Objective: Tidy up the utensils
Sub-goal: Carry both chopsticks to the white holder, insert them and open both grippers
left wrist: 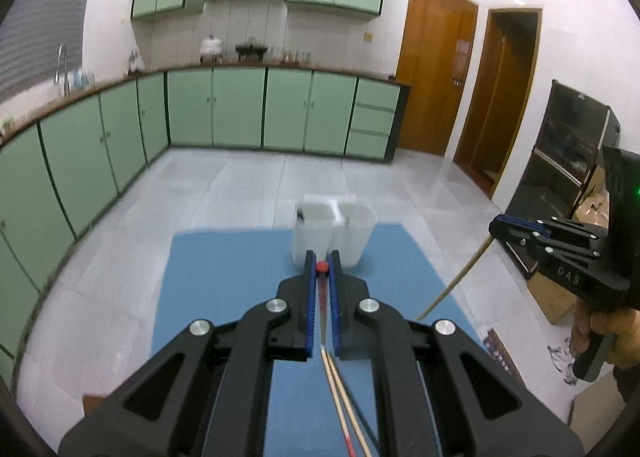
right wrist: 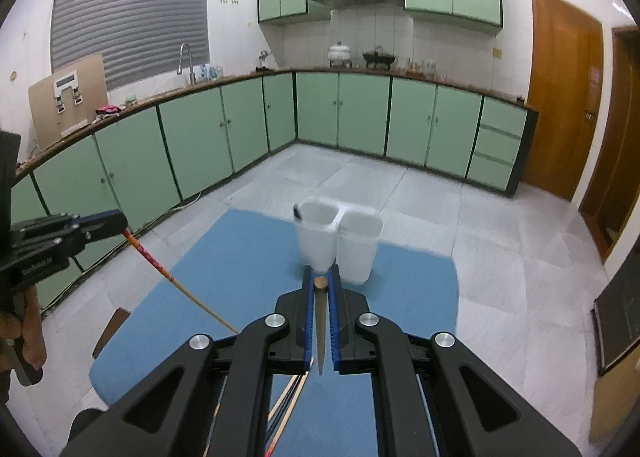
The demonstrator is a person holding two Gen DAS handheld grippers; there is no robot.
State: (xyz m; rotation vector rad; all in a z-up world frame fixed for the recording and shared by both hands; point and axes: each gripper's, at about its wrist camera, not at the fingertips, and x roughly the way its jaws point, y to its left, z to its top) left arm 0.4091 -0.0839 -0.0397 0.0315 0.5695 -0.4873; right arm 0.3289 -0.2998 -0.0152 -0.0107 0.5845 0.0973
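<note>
**Both grippers loaded, holder dead ahead**

Blue mat (left wrist: pixel 224 281) covers the table; the white two-cup holder (left wrist: pixel 334 233) stands at its far edge, upright. The left cup already has something dark leaning at its rim; the right cup looks empty, though I can't see down into it.

Your left gripper (left wrist: pixel 322 267) is clenched on a red-tipped chopstick (left wrist: pixel 321 267), which runs back along the jaws. Your right gripper (right wrist: pixel 320 283) is clamped on a plain wooden chopstick (right wrist: pixel 320 283), same orientation. More sticks lie on the mat under both grippers.

To do it well, I'd guess:
- Tip each stick steep before you drop; at this shallow angle it'll likely catch the rim or knock the holder over.
- Go one hand at a time; the cups touch each other, so there's little room.
- Release only once the end is below the rim.

View differences: the left camera shows the right gripper from the side with its stick trailing down and back; the right camera shows the left one likewise, with the red-patterned shaft clear.
</note>
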